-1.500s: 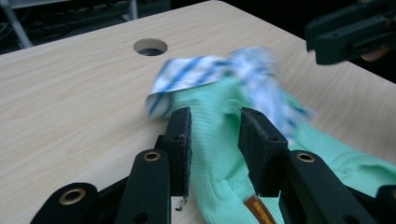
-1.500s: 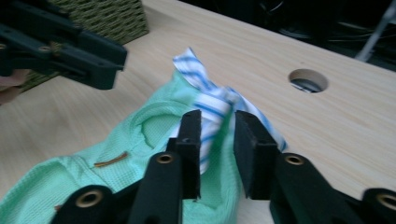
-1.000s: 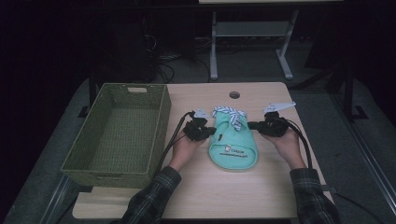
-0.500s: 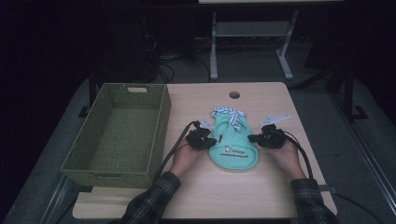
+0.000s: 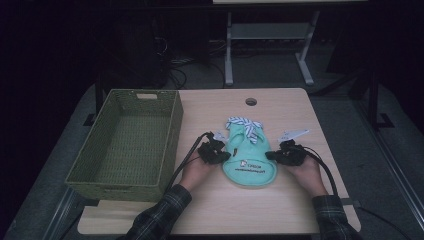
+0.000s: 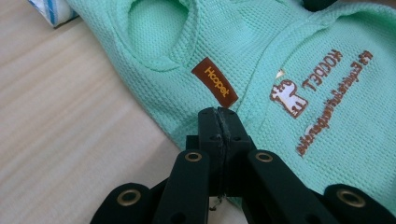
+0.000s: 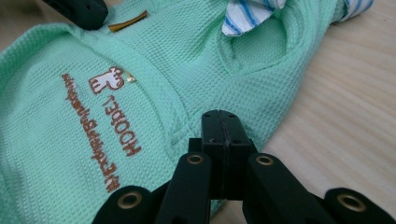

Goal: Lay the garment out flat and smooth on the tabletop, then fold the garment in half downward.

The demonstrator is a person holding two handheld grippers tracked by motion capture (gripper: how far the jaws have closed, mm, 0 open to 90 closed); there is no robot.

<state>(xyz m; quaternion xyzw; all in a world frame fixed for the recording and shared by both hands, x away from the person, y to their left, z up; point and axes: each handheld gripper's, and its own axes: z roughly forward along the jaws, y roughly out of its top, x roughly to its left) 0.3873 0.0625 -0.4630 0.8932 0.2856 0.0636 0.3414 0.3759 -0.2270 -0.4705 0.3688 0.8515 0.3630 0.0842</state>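
A mint green pet garment (image 5: 250,160) with brown print lies flat on the wooden table (image 5: 280,210). A blue-and-white striped piece (image 5: 244,123) sits at its far end. My left gripper (image 5: 227,156) is shut, its tips over the garment's left edge just below a brown label (image 6: 215,82). In the left gripper view the jaws (image 6: 218,114) meet tight; I cannot tell whether cloth is pinched. My right gripper (image 5: 270,155) is shut too, its tips (image 7: 221,116) resting on the garment's (image 7: 70,154) right edge near a sleeve opening.
A green woven basket (image 5: 172,130) stands along the table's left side, close to my left hand. A round cable hole (image 5: 251,101) sits near the table's far edge. A metal stand and cables are on the dark floor beyond.
Both grippers have slid toward the person along the garment's sides, from beside the striped end to its middle. The garment itself has hardly shifted.
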